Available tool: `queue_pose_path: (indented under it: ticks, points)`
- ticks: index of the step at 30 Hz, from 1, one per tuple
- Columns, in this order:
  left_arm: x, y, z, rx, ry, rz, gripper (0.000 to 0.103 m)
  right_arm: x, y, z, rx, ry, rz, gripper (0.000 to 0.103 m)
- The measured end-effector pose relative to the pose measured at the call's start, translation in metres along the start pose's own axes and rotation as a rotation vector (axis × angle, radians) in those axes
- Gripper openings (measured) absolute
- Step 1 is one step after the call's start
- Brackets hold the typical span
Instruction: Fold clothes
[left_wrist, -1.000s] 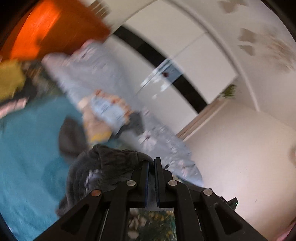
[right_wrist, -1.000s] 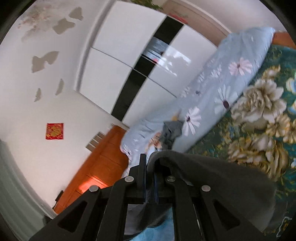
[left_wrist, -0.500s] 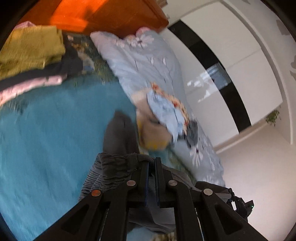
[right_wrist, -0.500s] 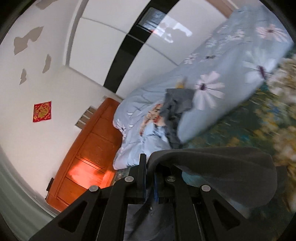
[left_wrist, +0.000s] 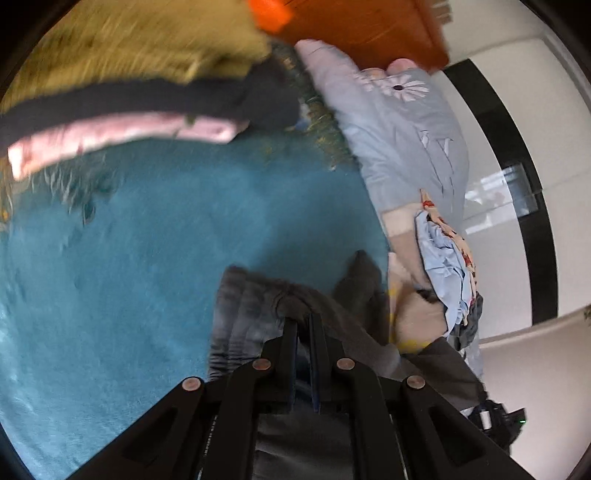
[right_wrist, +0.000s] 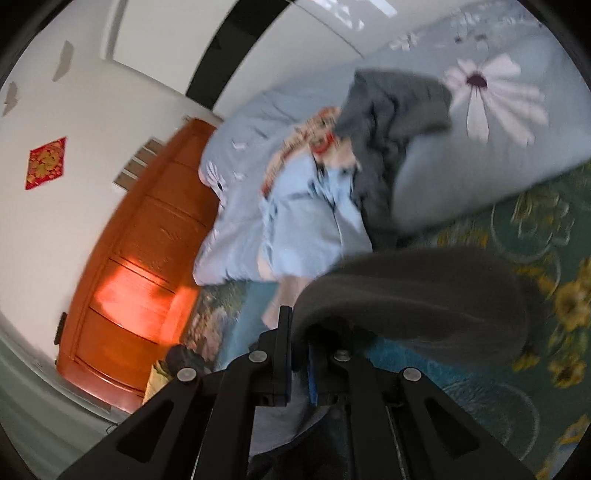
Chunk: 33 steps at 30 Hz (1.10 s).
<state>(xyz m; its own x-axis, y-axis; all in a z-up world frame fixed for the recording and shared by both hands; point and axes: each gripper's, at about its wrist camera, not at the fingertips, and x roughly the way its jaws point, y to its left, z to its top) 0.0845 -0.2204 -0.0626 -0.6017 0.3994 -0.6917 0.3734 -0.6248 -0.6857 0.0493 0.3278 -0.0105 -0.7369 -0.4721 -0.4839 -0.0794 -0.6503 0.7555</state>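
Both grippers are pinching the same dark grey garment (left_wrist: 258, 314) above the bed.

Left gripper (left_wrist: 303, 328): fingers are pressing nearly together on a bunched, ribbed edge of the garment; the cloth is draping back over and below the fingers. Under it a teal blanket (left_wrist: 147, 258) is covering the bed.

Right gripper (right_wrist: 297, 325): fingers are clamping another part of the garment, which is arching away to the right as a wide fold (right_wrist: 424, 291) over the flowered teal bedspread (right_wrist: 535, 258).

Elsewhere: a folded stack (left_wrist: 129, 92) (olive on top, then dark, then pink) is lying at the far end of the blanket. A loose heap of clothes (right_wrist: 332, 184), light blue, patterned and grey, is sitting on the pale blue flowered duvet (right_wrist: 480, 147). An orange wooden headboard (right_wrist: 140, 266) is standing behind. Both views are motion-blurred.
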Motion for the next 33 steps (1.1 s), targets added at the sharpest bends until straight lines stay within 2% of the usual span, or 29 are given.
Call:
queue_pose_path:
  ticks: [2, 3, 4, 5, 6, 8, 10, 12, 17, 20, 23, 27, 31, 33]
  points:
    - [-0.001, 0.004, -0.004, -0.006, 0.014, -0.013, 0.013, 0.002, 0.002, -0.005, -0.023, 0.021, -0.022, 0.009]
    - [-0.003, 0.005, -0.007, -0.007, 0.023, -0.026, 0.027, 0.000, 0.004, -0.006, -0.038, 0.026, -0.041, 0.018]
    - [-0.008, 0.005, -0.014, -0.002, 0.024, -0.042, 0.040, -0.004, 0.007, -0.008, -0.057, 0.027, -0.051, 0.037]
    - [-0.013, 0.005, -0.021, 0.006, 0.022, -0.058, 0.064, -0.009, 0.009, -0.011, -0.075, 0.027, -0.045, 0.049]
    - [-0.019, 0.005, -0.028, 0.014, 0.020, -0.074, 0.070, -0.014, 0.012, -0.014, -0.090, 0.026, -0.033, 0.067]
    - [-0.030, 0.008, -0.045, 0.038, 0.011, -0.062, 0.070, -0.031, 0.018, -0.023, -0.143, 0.020, -0.024, 0.069]
    - [-0.037, 0.023, -0.068, 0.010, 0.007, -0.009, 0.070, -0.050, 0.024, -0.037, -0.206, 0.010, -0.038, 0.069]
    - [-0.035, 0.040, -0.090, -0.039, 0.042, -0.003, 0.070, -0.065, 0.026, -0.057, -0.263, 0.021, -0.034, 0.069]
    - [-0.011, 0.063, -0.130, -0.159, 0.140, -0.033, 0.068, -0.057, 0.014, -0.143, -0.359, 0.216, -0.055, 0.069]
    - [-0.006, 0.058, -0.139, -0.147, 0.131, -0.007, 0.068, -0.040, 0.013, -0.184, -0.396, 0.306, -0.058, 0.069]
    - [-0.005, 0.053, -0.143, -0.171, 0.127, 0.016, 0.068, -0.022, 0.017, -0.207, -0.402, 0.339, -0.069, 0.069]
    - [-0.002, 0.048, -0.150, -0.242, 0.131, -0.008, 0.067, -0.004, 0.024, -0.222, -0.381, 0.311, -0.082, 0.068]
    - [0.011, 0.033, -0.158, -0.245, 0.166, -0.035, 0.058, 0.005, 0.026, -0.216, -0.327, 0.208, -0.153, 0.051]
    - [0.016, 0.032, -0.159, -0.244, 0.152, -0.041, 0.052, 0.004, 0.033, -0.211, -0.337, 0.160, -0.171, 0.041]
